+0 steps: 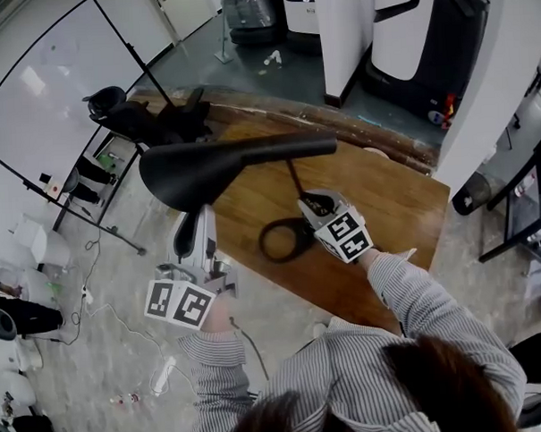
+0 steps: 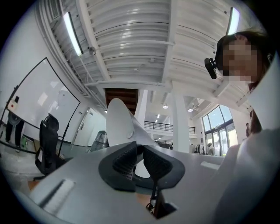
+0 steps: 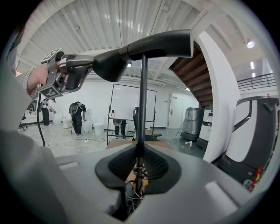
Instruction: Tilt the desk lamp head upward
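A black desk lamp stands on the wooden table (image 1: 386, 205), its ring base (image 1: 285, 239) flat on the wood. The lamp head (image 1: 223, 163) juts left over the table's edge, about level. My left gripper (image 1: 195, 216) reaches up from below and is shut on the rim of the lamp head (image 2: 120, 124), whose white inside shows between the pads of the left gripper (image 2: 139, 151). My right gripper (image 1: 308, 203) is shut on the thin upright stem (image 3: 143, 109), low down near the base. The right gripper view shows its own jaws (image 3: 139, 159), the lamp head (image 3: 148, 46) and the left gripper (image 3: 85, 70).
A whiteboard (image 1: 50, 95) and a black office chair (image 1: 113, 106) stand to the left of the table. Large white machines (image 1: 424, 34) are behind it. Cables lie on the floor (image 1: 123, 333). People (image 3: 78, 116) stand far off by the whiteboard.
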`<state>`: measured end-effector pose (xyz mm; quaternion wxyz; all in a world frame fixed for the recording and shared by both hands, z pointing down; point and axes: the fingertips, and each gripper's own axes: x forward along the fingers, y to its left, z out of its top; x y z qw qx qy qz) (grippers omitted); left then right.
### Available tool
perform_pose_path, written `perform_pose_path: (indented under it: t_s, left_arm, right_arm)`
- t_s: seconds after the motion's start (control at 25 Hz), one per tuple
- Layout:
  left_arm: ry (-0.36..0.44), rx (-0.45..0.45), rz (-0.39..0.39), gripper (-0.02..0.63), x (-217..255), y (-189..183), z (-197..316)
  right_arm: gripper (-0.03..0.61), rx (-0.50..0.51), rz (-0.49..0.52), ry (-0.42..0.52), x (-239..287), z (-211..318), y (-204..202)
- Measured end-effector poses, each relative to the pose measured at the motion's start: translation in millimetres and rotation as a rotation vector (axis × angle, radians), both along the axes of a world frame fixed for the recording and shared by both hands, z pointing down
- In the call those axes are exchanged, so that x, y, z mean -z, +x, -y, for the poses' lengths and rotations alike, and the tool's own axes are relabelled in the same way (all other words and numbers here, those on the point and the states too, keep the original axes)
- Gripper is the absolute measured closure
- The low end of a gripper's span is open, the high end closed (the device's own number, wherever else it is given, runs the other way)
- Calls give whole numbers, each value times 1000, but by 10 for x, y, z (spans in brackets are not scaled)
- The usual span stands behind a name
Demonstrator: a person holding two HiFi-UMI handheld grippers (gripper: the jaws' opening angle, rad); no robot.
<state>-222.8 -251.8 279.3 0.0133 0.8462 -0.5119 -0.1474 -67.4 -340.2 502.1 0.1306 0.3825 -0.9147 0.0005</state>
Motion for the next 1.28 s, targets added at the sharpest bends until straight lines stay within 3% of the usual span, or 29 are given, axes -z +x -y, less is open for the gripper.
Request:
perform_pose_path:
  t_s: [0.16,0.64,1.28]
  left_arm:
    - [37,7,37,571,159,15,2]
    - [106,26,24,568,469,35,56]
    - [135,-5,41,568,660,149,118]
  right_arm:
    - [531,-7,1,-7,-10,-11,10]
    - [531,-32,19,2,-14,10,2]
    - [531,-68,31,12,-14,7,39]
